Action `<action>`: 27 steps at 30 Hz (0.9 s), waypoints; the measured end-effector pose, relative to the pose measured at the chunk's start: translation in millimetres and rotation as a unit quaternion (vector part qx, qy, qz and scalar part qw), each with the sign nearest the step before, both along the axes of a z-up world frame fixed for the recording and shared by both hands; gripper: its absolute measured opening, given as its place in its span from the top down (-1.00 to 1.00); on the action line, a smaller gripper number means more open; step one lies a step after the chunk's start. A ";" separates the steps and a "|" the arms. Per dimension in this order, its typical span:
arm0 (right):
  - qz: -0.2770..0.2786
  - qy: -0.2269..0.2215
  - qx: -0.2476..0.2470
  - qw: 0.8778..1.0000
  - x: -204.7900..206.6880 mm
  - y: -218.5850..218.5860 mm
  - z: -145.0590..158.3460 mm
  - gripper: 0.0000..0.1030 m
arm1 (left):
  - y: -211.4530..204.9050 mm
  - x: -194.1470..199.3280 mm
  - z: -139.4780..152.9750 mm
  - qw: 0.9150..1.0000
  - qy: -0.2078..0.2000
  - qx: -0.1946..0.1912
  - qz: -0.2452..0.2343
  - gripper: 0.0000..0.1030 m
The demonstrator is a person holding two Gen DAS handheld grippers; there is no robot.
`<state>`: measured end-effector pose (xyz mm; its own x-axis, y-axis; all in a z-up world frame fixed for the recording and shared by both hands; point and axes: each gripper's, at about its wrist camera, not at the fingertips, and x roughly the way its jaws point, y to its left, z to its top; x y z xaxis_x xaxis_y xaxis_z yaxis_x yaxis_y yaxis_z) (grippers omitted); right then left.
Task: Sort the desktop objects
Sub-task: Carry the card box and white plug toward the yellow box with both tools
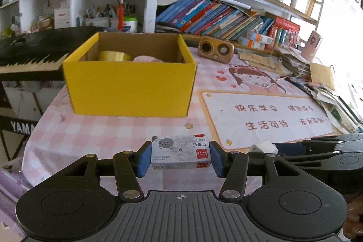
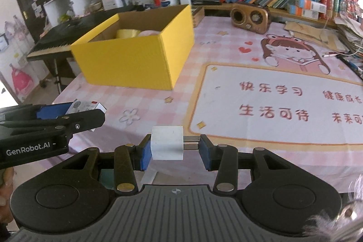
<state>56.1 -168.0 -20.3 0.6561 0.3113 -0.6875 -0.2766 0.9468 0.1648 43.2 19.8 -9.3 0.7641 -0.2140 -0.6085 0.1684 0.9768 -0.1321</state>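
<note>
My left gripper point(image 1: 180, 157) is shut on a small grey staple box point(image 1: 180, 152) with a cat picture, held above the pink desk mat. It also shows in the right wrist view point(image 2: 70, 115) at the left. My right gripper point(image 2: 174, 149) is shut on a white plug adapter point(image 2: 166, 145), its metal prongs against the right pad. The adapter shows in the left wrist view point(image 1: 264, 146). An open yellow cardboard box point(image 1: 129, 83) point(image 2: 133, 56) stands ahead on the desk, holding a roll of yellow tape point(image 1: 114, 56) and a pink item point(image 1: 146, 59).
A brown retro radio point(image 1: 215, 49) point(image 2: 249, 17) stands behind the box. A black keyboard point(image 1: 27, 56) lies left of the desk. Stacked papers and pens point(image 1: 317, 81) crowd the right edge. Bookshelves point(image 1: 215, 15) fill the back wall.
</note>
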 end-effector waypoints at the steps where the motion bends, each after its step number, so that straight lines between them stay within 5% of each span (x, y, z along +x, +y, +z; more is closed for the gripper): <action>1: 0.003 0.000 0.000 1.000 -1.8 2.8 0.1 0.21 | 2.2 -1.7 0.0 1.000 0.000 -0.001 0.003 -0.01; 27: 0.096 -0.013 -0.002 0.995 16.5 67.4 13.0 0.21 | 64.8 -5.1 10.8 0.995 -0.018 -0.008 0.097 -0.01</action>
